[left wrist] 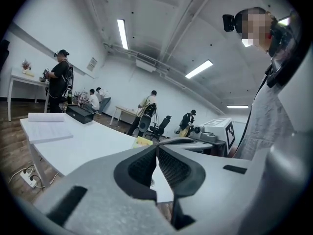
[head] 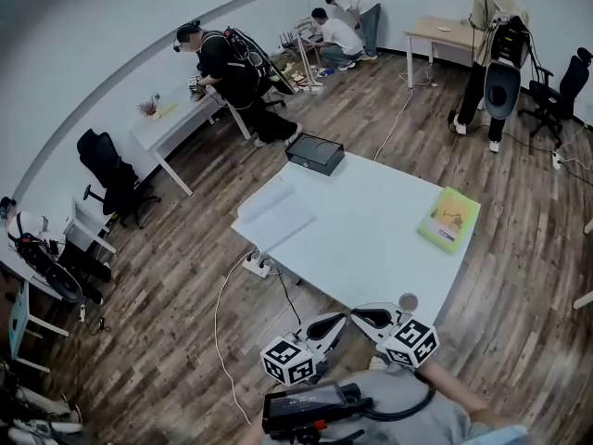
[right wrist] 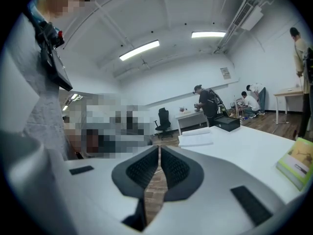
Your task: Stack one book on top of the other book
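book: yellow-green book (head: 449, 219), flat on white table (head: 371, 248) | cover print: too small to read | my left gripper (left wrist: 156, 147), right gripper (right wrist: 159, 148): both pressed together, empty

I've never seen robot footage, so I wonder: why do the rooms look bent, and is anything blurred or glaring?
Head view: the wide lens curves the far wall and floorboards; the white table is evenly lit and sharp. Left gripper view: dark round corners, ceiling light strips glare, near jaws look soft. Right gripper view: same round frame; the green book stretches at the edge.
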Available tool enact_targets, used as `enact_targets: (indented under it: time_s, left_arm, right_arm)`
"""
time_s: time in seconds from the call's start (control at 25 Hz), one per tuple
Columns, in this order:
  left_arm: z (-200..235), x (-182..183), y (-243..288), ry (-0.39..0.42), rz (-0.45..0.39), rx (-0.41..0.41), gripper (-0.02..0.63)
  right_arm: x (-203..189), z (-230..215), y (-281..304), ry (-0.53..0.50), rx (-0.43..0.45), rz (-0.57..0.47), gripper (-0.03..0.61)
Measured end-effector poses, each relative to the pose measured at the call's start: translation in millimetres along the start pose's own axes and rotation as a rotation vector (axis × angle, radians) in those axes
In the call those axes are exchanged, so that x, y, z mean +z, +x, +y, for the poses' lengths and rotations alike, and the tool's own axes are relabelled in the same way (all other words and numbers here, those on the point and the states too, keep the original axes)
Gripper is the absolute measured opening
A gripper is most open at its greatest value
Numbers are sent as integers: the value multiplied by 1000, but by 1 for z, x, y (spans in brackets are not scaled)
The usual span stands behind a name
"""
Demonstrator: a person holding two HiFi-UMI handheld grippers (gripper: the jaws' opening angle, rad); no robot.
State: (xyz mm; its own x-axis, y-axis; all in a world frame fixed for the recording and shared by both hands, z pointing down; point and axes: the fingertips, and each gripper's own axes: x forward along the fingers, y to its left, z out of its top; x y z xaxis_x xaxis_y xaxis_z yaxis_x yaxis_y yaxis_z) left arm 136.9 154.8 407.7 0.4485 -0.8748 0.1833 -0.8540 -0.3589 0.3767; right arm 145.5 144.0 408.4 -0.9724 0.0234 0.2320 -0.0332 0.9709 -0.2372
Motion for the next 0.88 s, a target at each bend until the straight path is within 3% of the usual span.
enact_targets:
  time_s: [0.36,0.56,0.88]
  left_arm:
    - [27,-2,28,-20,39,-42,23]
    - [48,9,58,-12,84,-164,23]
    - [114,58,96,50,133,-361,23]
  right_arm:
    - [-2,-44,5,29,-64,7,31]
    - [6,-81,14,72,-172,-12,31]
    - [42,-141,48,118,-404,-102,31]
